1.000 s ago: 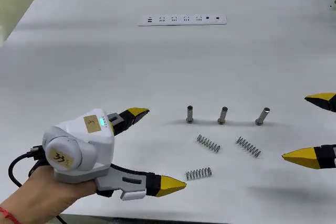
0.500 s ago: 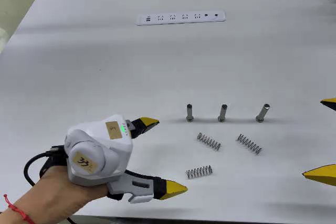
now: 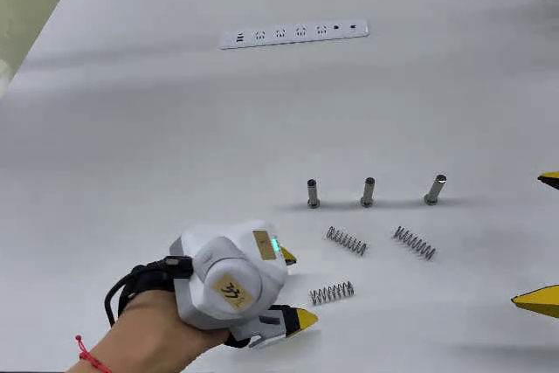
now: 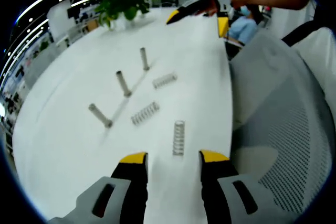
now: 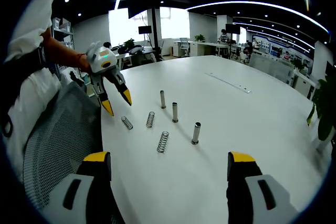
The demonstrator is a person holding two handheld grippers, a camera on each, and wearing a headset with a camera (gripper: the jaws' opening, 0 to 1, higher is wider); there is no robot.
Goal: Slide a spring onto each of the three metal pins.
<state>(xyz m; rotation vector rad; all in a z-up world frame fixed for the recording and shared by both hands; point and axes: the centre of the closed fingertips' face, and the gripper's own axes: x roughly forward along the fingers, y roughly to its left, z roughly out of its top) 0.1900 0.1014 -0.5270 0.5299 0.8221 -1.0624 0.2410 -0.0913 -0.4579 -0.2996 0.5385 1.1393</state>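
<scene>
My yellow-tipped left tool (image 3: 297, 287), released, has closed in on the nearest coiled steel spring (image 3: 331, 292); my right tool (image 5: 168, 157), also released, has drawn aside. Grasping looks next.

You can pass freely over the bare bench (image 3: 157, 146) left of and beyond the pins (image 3: 368, 191). On their near side, three loose springs (image 3: 346, 240) lie in the way. The power strip (image 3: 293, 34) sits far off, well apart.
</scene>
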